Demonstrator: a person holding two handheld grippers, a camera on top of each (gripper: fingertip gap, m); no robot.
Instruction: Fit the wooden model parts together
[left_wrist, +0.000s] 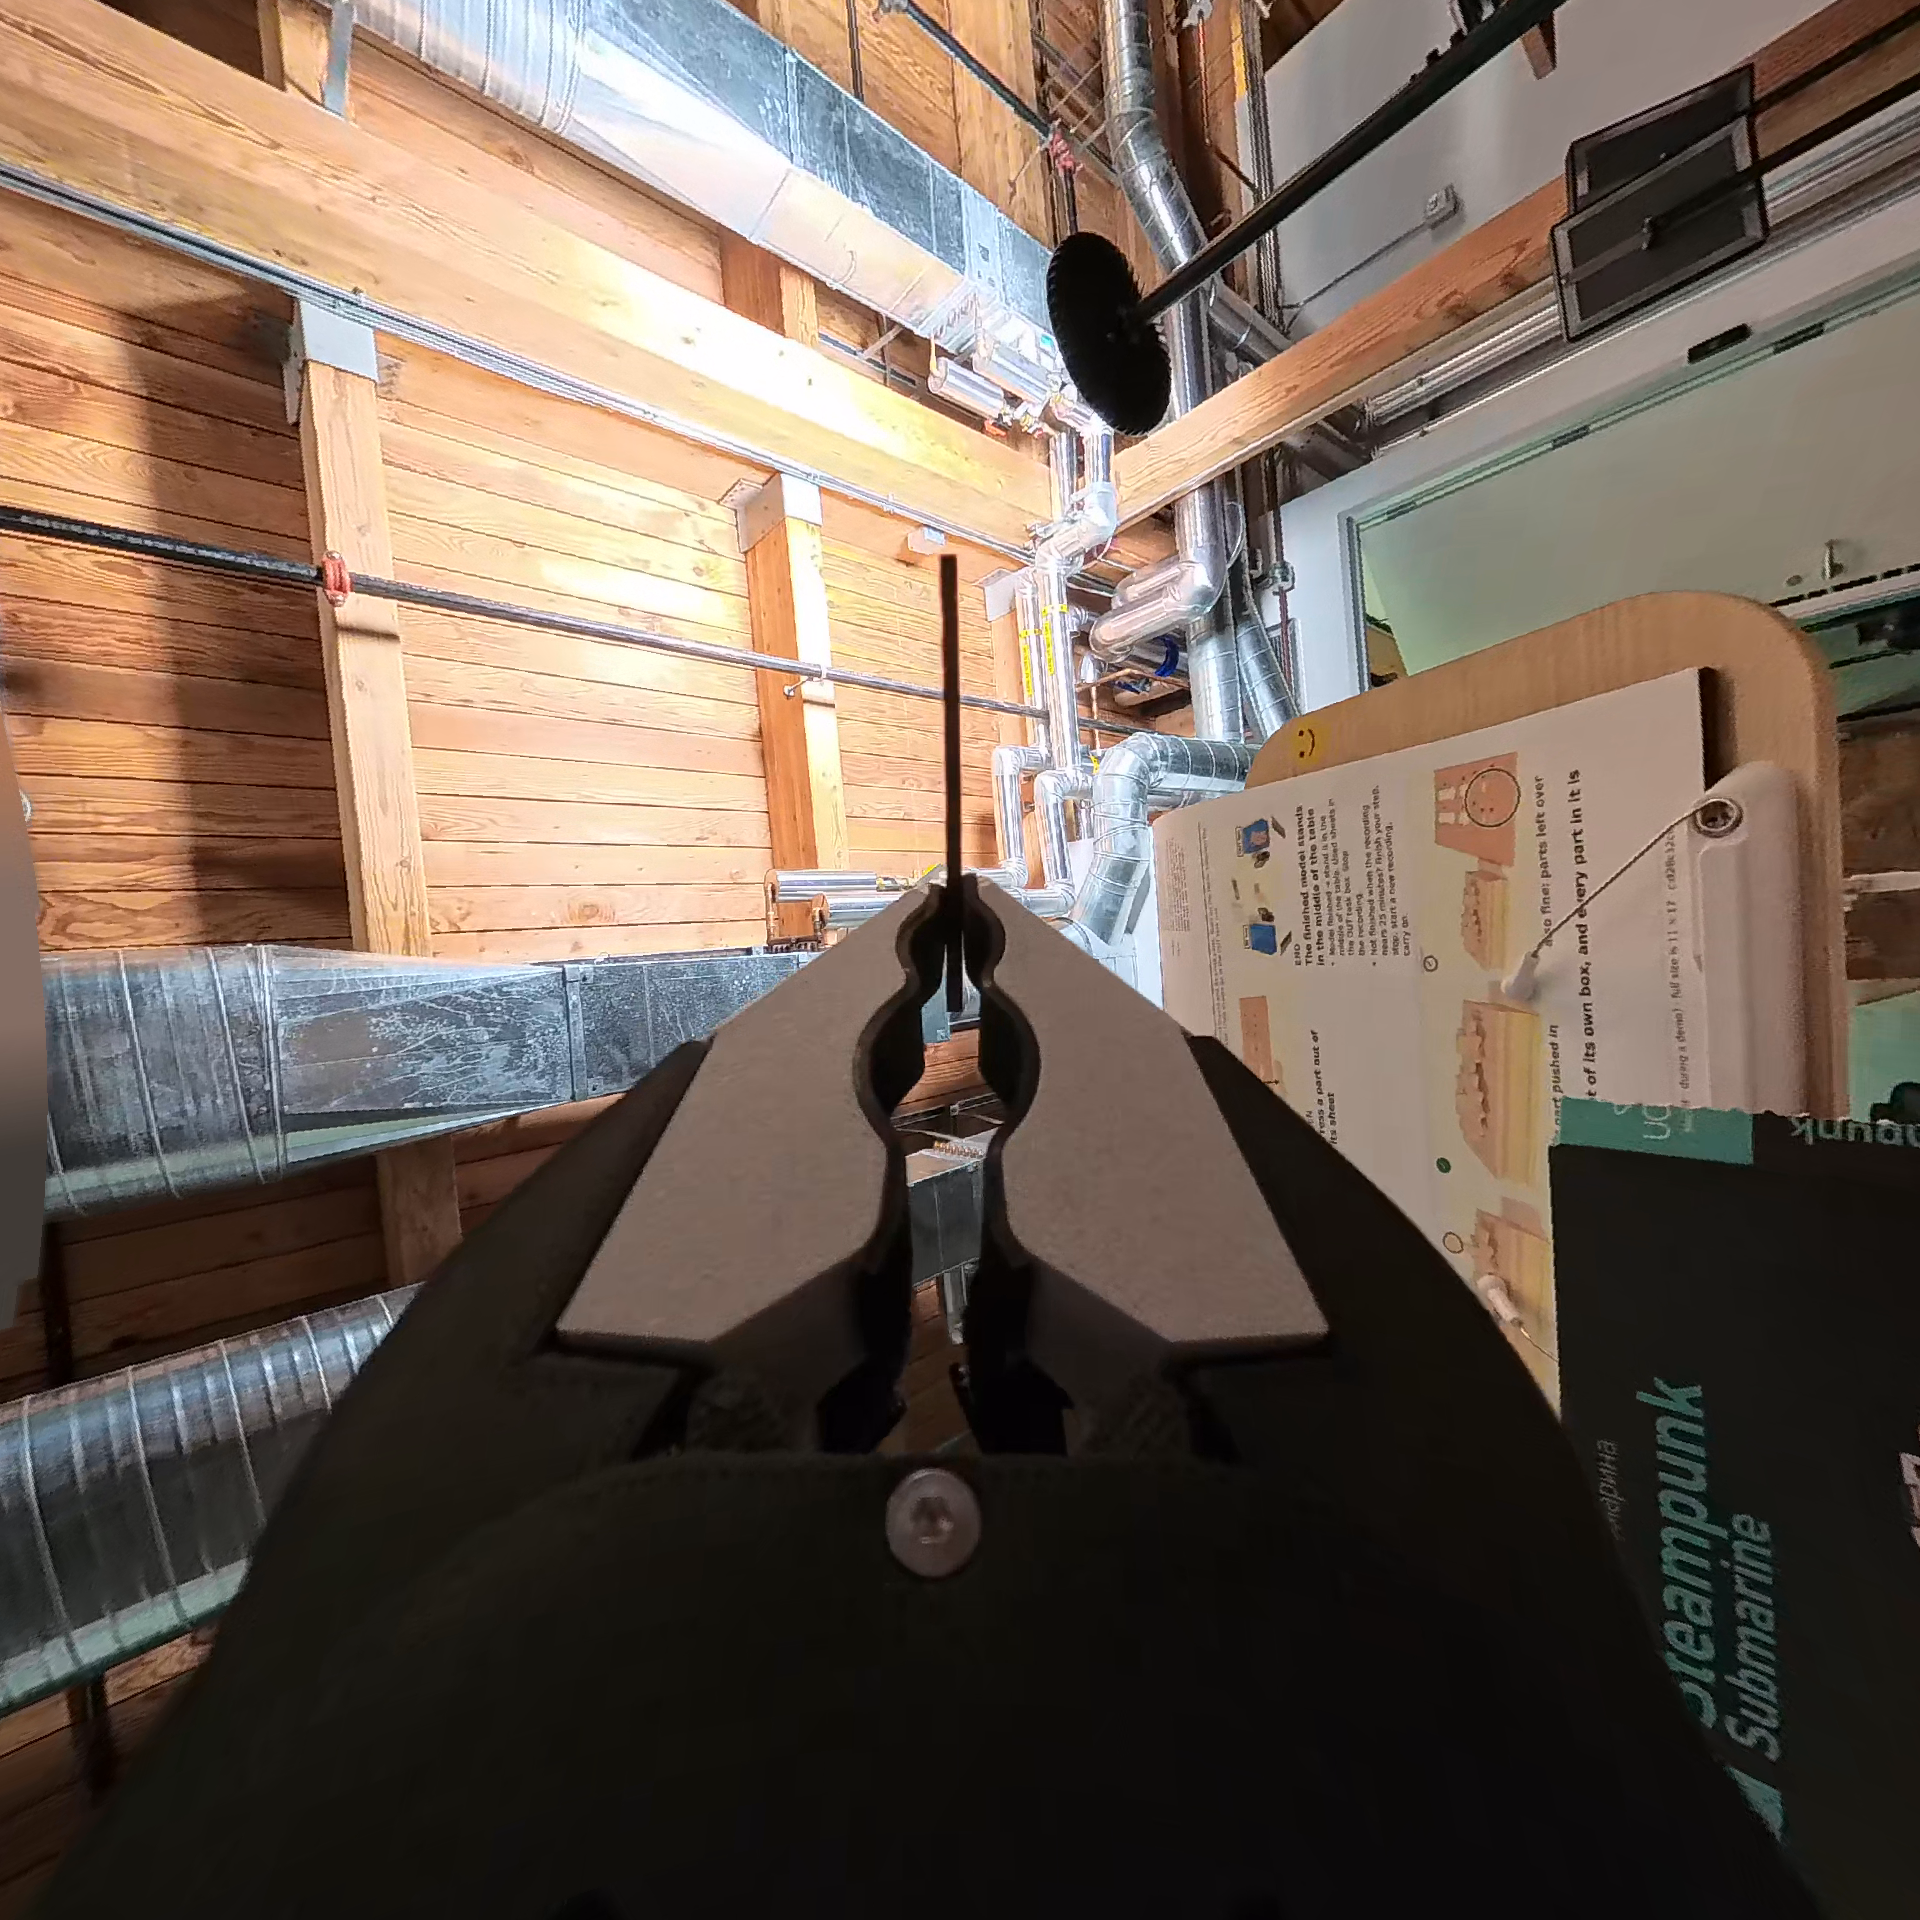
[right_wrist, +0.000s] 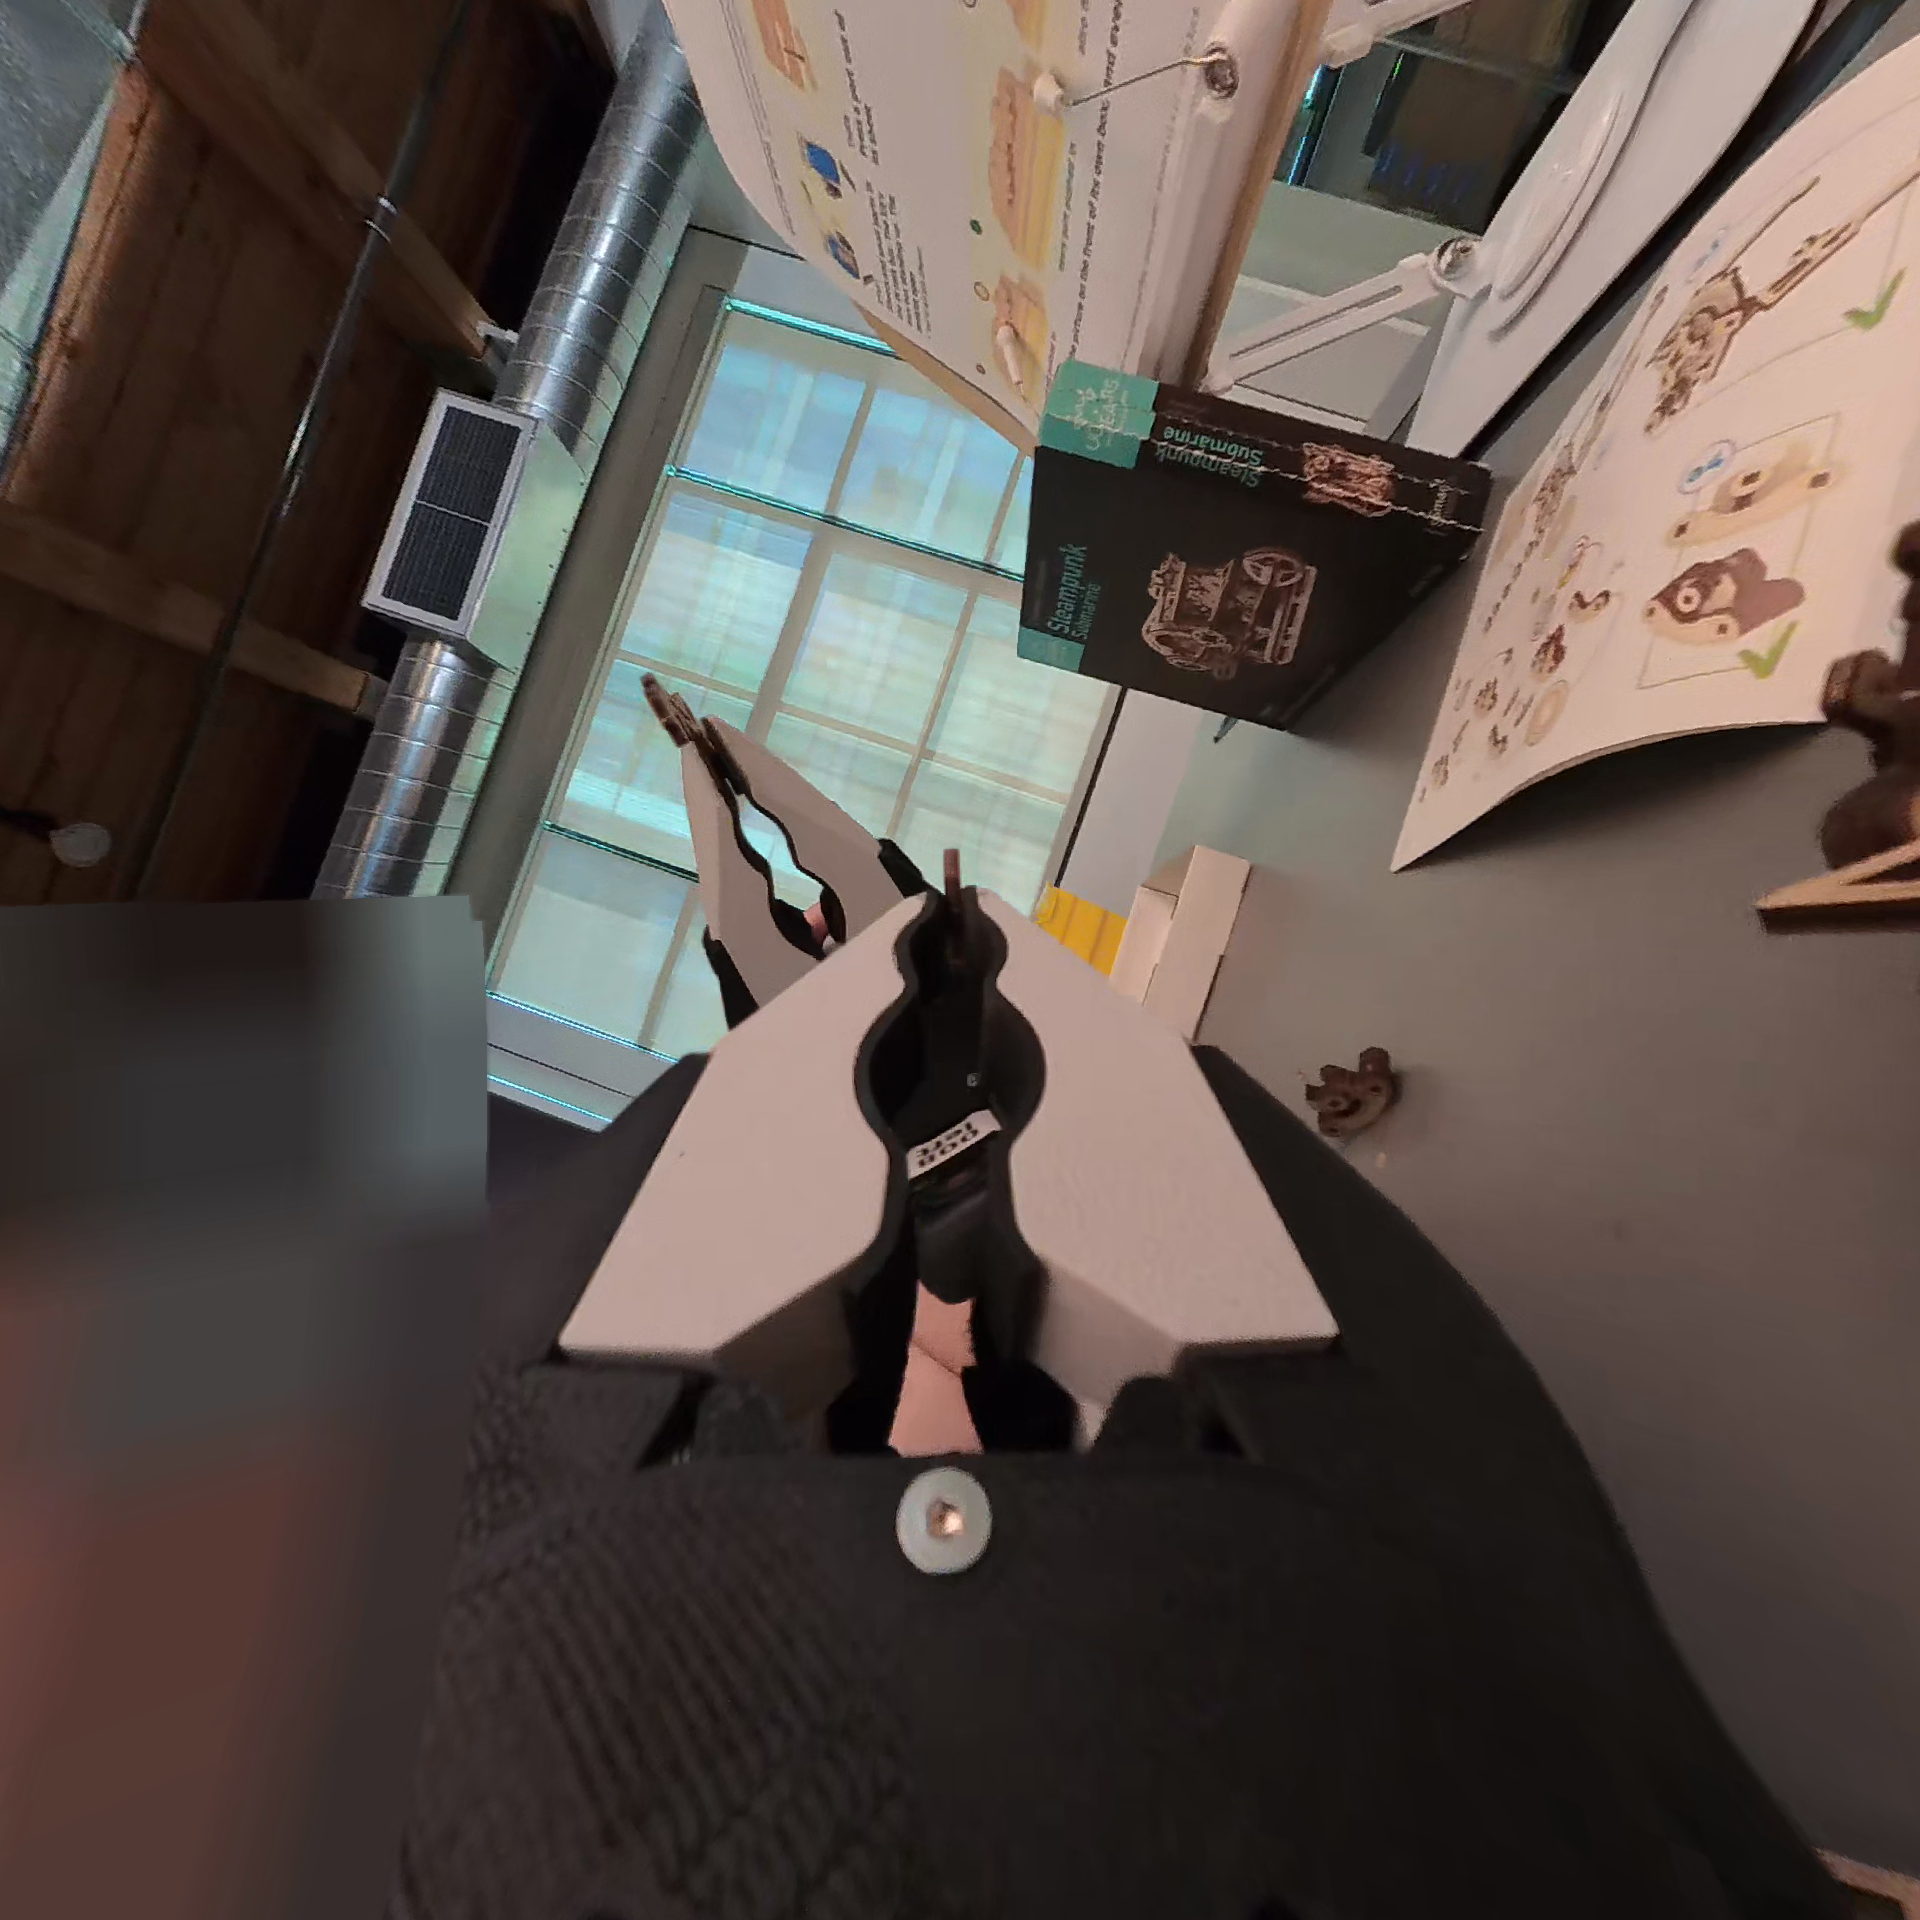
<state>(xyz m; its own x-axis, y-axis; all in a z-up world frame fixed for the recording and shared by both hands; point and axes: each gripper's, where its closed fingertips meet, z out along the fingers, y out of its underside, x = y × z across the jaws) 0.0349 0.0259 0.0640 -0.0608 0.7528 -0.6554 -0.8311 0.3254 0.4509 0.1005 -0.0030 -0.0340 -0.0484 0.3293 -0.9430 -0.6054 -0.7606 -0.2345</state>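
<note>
Left gripper (left_wrist: 951, 925) clamps a thin part (left_wrist: 950, 769) edge-on, pointing straight out; right gripper (right_wrist: 951, 914) pinches a small piece (right_wrist: 950, 871), tips near, not mated.

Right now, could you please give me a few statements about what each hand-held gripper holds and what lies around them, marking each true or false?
1. The left hand-held gripper is shut on a thin flat wooden part seen edge-on. True.
2. The right hand-held gripper is wide open and holds nothing. False: it is shut on a small dark wooden piece at its tips.
3. A dark model box stands on the grey table. True.
4. The small gear-like part on the table is inside the box. False: it lies loose on the table, apart from the box.
5. The illustrated instruction sheet lies on the table. True.
</note>
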